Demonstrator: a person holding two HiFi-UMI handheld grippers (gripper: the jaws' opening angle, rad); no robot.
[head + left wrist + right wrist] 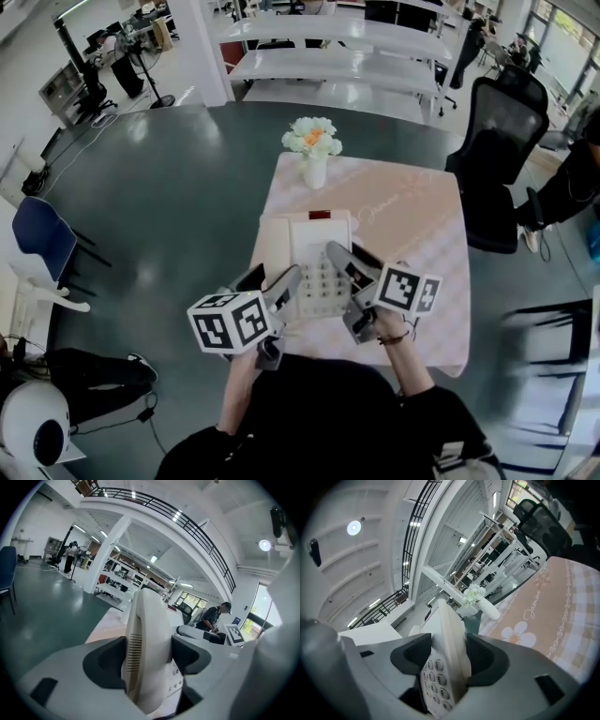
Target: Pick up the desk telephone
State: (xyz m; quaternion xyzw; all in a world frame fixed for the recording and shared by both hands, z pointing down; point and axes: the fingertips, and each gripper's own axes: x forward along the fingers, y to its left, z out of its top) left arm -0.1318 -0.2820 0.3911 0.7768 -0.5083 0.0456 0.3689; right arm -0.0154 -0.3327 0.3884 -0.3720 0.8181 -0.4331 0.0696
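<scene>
My left gripper (pixel 150 656) had its jaws pinched on the handset side of the desk telephone (pixel 314 258) and my right gripper (pixel 447 658) clamped its keypad edge — grasp made, I judged, with the telephone apparently resting on the cloth-covered bench (pixel 417 225) and the lift not yet done.

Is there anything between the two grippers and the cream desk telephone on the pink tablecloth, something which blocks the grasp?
Nothing visible does. The left gripper is shut on the left side of the cream plastic desk telephone, and the right gripper is shut on its keypad side. The white vase of flowers stands beyond the telephone, apart from it.
</scene>
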